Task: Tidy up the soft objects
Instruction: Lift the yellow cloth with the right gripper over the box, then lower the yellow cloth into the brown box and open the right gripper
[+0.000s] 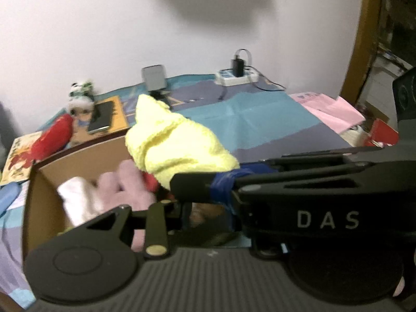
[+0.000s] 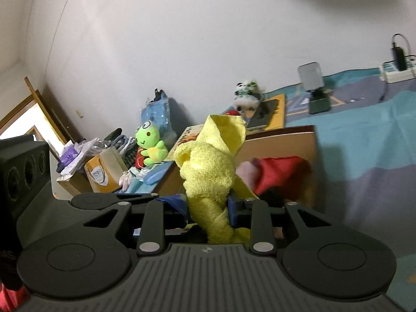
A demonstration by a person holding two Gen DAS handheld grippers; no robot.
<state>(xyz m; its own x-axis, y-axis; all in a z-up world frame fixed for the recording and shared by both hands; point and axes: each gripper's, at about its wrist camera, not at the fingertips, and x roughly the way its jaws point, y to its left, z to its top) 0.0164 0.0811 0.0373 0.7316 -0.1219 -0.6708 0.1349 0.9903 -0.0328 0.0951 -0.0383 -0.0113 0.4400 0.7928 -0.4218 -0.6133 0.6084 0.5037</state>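
A yellow towel (image 2: 208,171) is pinched between the blue-taped fingers of my right gripper (image 2: 208,208), which is shut on it and holds it over an open cardboard box (image 2: 286,137). The towel (image 1: 176,140) also shows in the left wrist view, with the right gripper (image 1: 208,187) reaching in from the right over the box (image 1: 39,208). Inside the box lie a pink soft item (image 1: 124,184), a white one (image 1: 78,200) and a red one (image 2: 280,174). My left gripper's fingertips are hidden; only one finger arm (image 1: 156,223) shows.
On the bedspread (image 1: 260,119) are a red plush (image 1: 52,137), a panda plush (image 1: 79,96), a phone on a book (image 1: 101,117), a stand (image 1: 154,80) and a power strip (image 1: 236,75). A green frog plush (image 2: 149,143) and a paper bag (image 2: 101,171) sit left.
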